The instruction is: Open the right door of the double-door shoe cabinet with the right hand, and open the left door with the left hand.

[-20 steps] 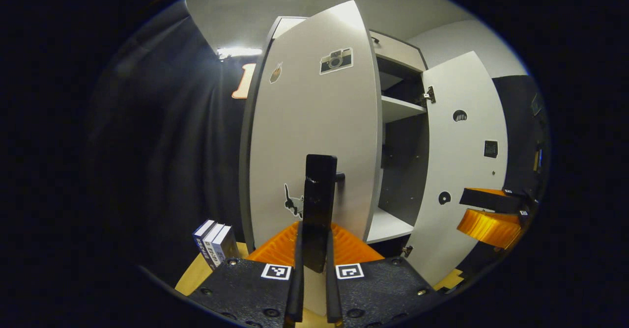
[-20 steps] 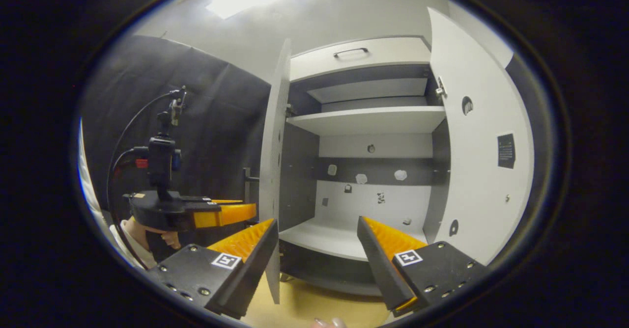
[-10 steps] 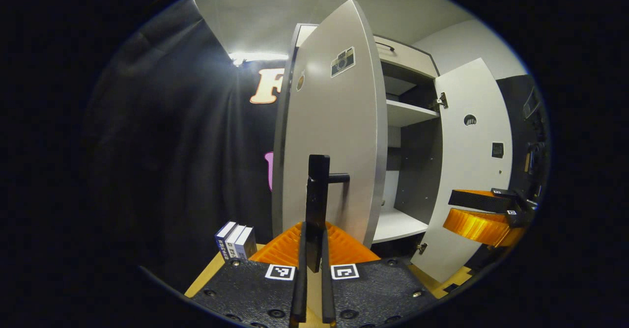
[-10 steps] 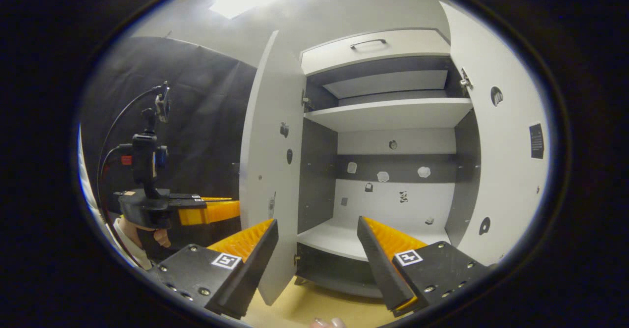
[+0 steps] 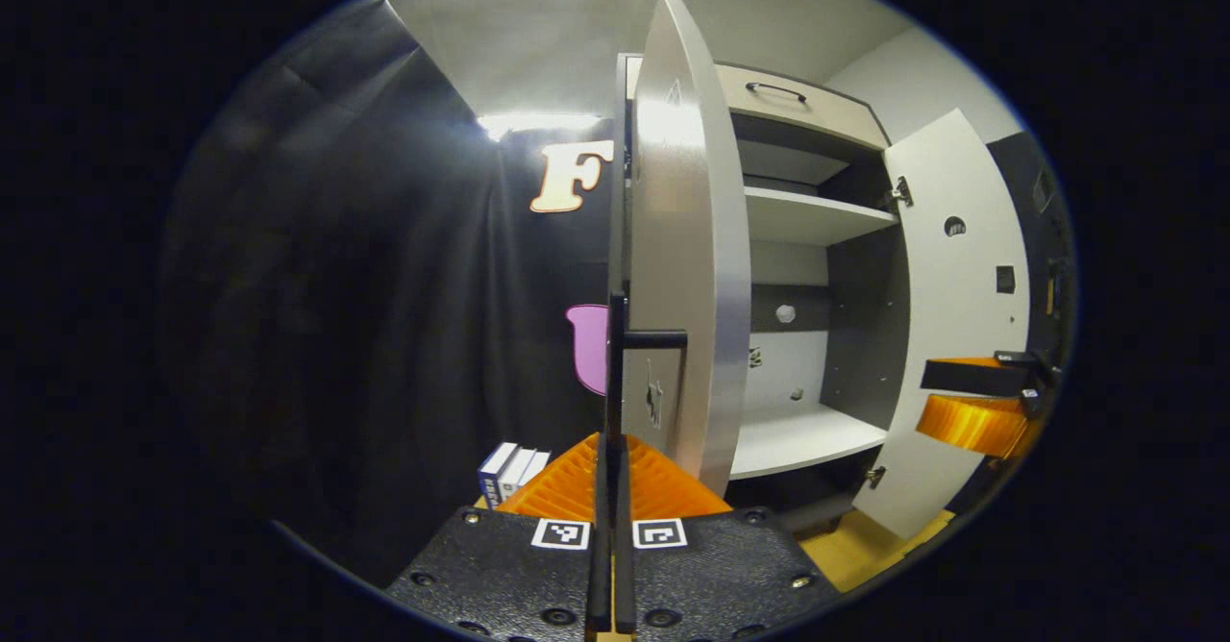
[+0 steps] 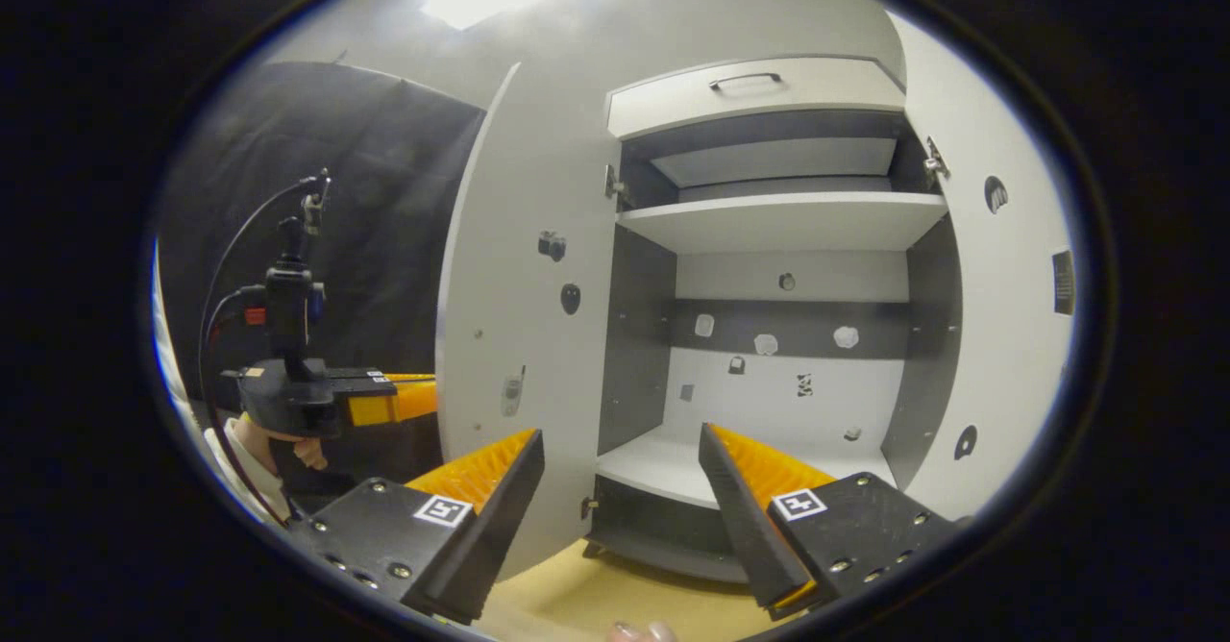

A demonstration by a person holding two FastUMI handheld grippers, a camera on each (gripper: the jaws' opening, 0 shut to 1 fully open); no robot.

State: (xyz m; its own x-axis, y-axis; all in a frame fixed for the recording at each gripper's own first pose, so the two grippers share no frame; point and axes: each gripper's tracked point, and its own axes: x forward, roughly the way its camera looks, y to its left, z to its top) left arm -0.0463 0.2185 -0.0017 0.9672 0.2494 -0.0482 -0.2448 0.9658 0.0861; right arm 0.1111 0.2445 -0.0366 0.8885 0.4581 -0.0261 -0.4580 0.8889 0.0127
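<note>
Black cloth hangs behind a pale grey double-door shoe cabinet [image 6: 769, 334] that stands on a light wooden floor [image 6: 596, 599]. In the left gripper view, the left gripper [image 5: 611, 488] is closed tight on the dark vertical bar handle [image 5: 615, 373] of the left door [image 5: 687, 238], both fingers pressing it. That door stands edge-on straight ahead of the gripper, its long axis upright, swung far out from the cabinet. The right door [image 5: 951, 315] hangs open well to the right, with the right gripper [image 5: 975, 402] near its lower part. In the right gripper view, the right gripper's [image 6: 620, 488] fingers are spread wide and hold nothing, aimed at the bare white shelves [image 6: 778, 224] inside. Both doors look open, so the task seems nearly complete; the left hand is nearer the left door and would only need to release the handle. A few books [image 5: 509, 469] stand on the floor beside the cabinet.
</note>
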